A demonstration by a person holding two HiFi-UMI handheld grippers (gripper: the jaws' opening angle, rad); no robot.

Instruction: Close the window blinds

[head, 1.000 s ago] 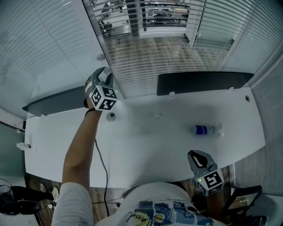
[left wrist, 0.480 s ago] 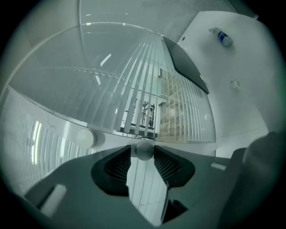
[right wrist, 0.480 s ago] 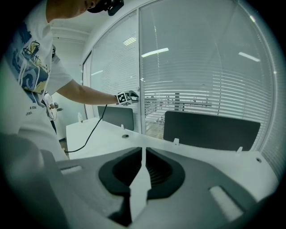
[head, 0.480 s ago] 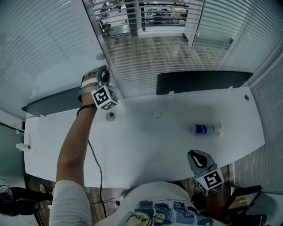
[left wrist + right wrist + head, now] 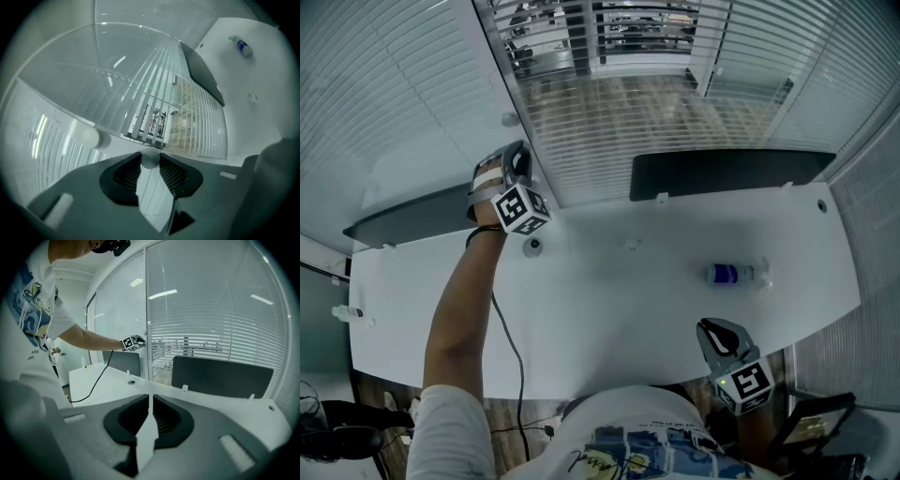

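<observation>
The window blinds [image 5: 619, 112] hang behind glass, their slats [image 5: 187, 117] part open, so the floor beyond shows through. My left gripper [image 5: 521, 157] reaches up to the glass frame. Its jaws have just been closing, and in the left gripper view my left gripper [image 5: 150, 161] has them pressed on a small white round knob [image 5: 150, 158]. A second white knob [image 5: 89, 137] sits further along the frame [image 5: 511, 120]. My right gripper [image 5: 717, 335] rests low at the near desk edge, shut and empty, as the right gripper view [image 5: 149, 399] also shows.
A white desk [image 5: 628, 309] runs under the window, with a clear bottle [image 5: 736, 275] on its right side and a round grommet [image 5: 533, 246] near my left hand. Dark divider panels [image 5: 731, 173] [image 5: 412, 216] stand along the far edge. A black cable [image 5: 511, 347] trails from my left arm.
My left wrist has rolled and the marker cube has turned and shifted slightly left at the window frame. The right gripper has not moved.
</observation>
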